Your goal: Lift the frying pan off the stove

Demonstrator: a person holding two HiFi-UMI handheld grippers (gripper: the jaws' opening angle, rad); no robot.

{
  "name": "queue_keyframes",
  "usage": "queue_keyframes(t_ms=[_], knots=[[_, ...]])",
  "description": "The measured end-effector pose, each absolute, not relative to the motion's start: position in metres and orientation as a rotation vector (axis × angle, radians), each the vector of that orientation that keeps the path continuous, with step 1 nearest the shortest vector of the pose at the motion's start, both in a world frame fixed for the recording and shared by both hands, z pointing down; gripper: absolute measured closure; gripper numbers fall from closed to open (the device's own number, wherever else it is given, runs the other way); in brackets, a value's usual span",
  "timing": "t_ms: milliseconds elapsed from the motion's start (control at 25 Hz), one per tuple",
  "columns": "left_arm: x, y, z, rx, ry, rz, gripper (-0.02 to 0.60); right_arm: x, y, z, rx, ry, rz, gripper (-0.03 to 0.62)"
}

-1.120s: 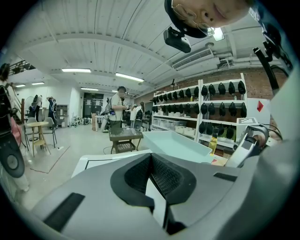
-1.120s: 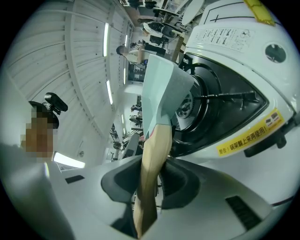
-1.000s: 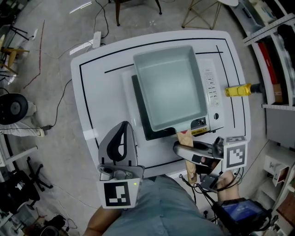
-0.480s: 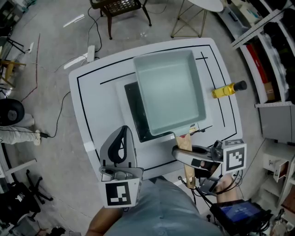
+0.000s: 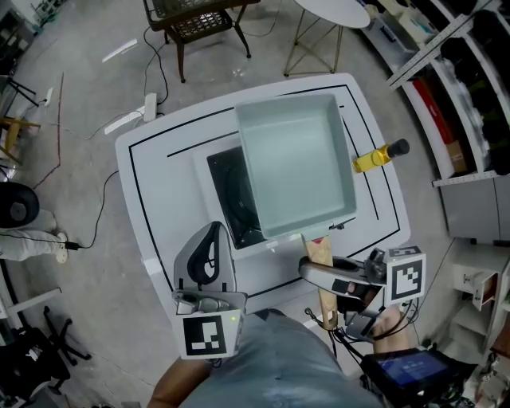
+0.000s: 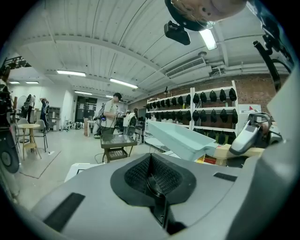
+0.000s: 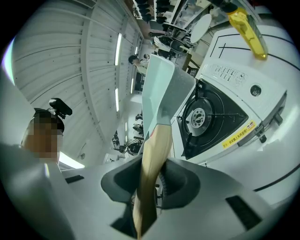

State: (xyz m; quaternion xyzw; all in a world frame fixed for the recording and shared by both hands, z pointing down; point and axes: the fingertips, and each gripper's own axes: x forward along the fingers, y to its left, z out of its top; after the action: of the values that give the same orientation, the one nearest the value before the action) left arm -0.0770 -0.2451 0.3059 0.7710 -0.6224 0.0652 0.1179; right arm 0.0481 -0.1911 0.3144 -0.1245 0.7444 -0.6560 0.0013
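The square pale-green frying pan (image 5: pixel 295 163) hangs tilted above the white portable stove (image 5: pixel 209 171), clear of its black burner (image 5: pixel 231 199). My right gripper (image 5: pixel 320 272) is shut on the pan's wooden handle (image 5: pixel 323 253) near the table's front edge. In the right gripper view the handle (image 7: pixel 153 154) runs up from between the jaws of the right gripper (image 7: pixel 149 190) to the pan (image 7: pixel 161 86), with the burner (image 7: pixel 208 115) open beneath. My left gripper (image 5: pixel 209 259) hovers at the front left, shut and empty; in the left gripper view the left gripper (image 6: pixel 152 176) points at the pan (image 6: pixel 180 138).
A yellow bottle (image 5: pixel 373 158) lies on the white table (image 5: pixel 159 167) to the right of the stove. Behind the table stand a chair (image 5: pixel 191 24) and a round side table (image 5: pixel 331 12). Shelving (image 5: pixel 470 96) lines the right side. Cables and a power strip (image 5: pixel 135 115) lie on the floor.
The pan has come up and shifted right off the burner, so more of the black burner shows at its left. The right gripper keeps hold of the handle; the left gripper has stayed put.
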Motion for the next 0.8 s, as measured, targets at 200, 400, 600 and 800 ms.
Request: queue_keyframes(t_ms=[200,400,600,800], knots=[[-0.0708,-0.2427,0.3049,2.262,-1.797,0.182,0.565,0.0533,-0.1874,0.313,-0.407,2.333,-2.046,0.473],[-0.0682,-0.2423,0.3018,2.277,-1.786,0.185,0.565,0.0557,-0.1854,0.3113,-0.42,2.33,-2.038,0.473],[-0.0687,-0.2404,0.3015,2.286,-1.775,0.186,0.565,0.0547,-0.1822,0.3109,-0.424,2.329,-2.03,0.471],[-0.0706,-0.2428,0.2993,2.3,-1.787,0.18,0.565,0.0547,-0.1826,0.3108,-0.422,2.326,-2.026,0.471]])
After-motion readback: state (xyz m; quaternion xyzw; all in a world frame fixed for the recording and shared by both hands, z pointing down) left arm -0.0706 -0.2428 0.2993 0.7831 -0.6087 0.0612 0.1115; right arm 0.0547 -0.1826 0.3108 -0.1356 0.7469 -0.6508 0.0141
